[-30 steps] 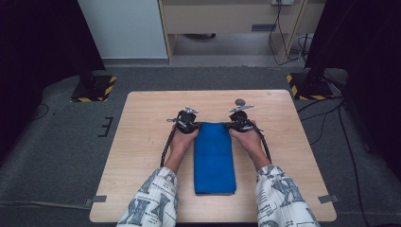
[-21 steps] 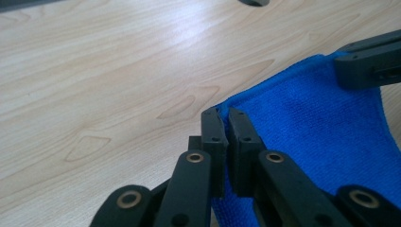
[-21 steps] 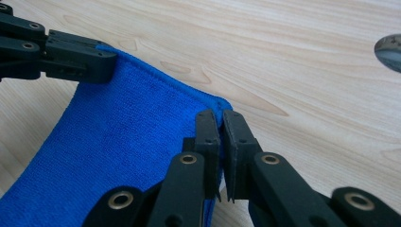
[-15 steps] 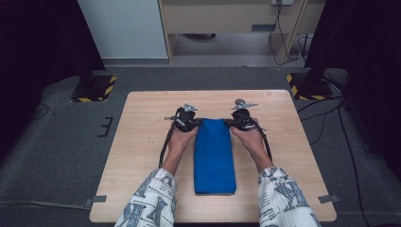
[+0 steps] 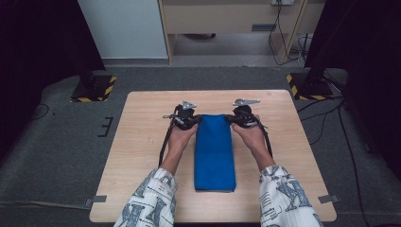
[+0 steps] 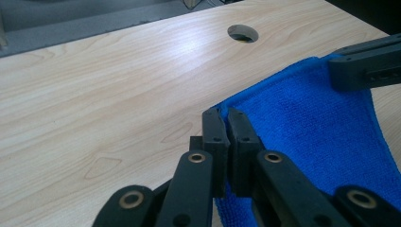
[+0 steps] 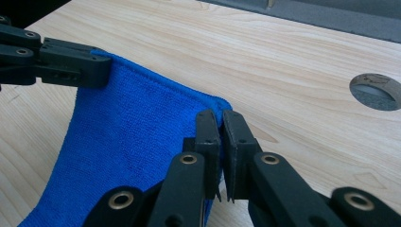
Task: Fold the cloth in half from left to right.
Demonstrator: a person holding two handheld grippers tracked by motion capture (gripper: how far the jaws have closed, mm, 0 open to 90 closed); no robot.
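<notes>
Folded blue cloth [image 5: 215,153] mid-worktop [image 5: 142,142], long axis running twelve to six o'clock, far end lifted, left gripper [image 5: 185,118] clamped on its eleven o'clock corner, right gripper [image 5: 240,117] pinching the one o'clock corner, near end lying flat.

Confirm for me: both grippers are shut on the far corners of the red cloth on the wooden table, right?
Not quite: the cloth is blue, not red, as the high view shows. The rest holds: the left gripper and the right gripper each have their jaws shut on a far corner of it, over the wooden table.
</notes>
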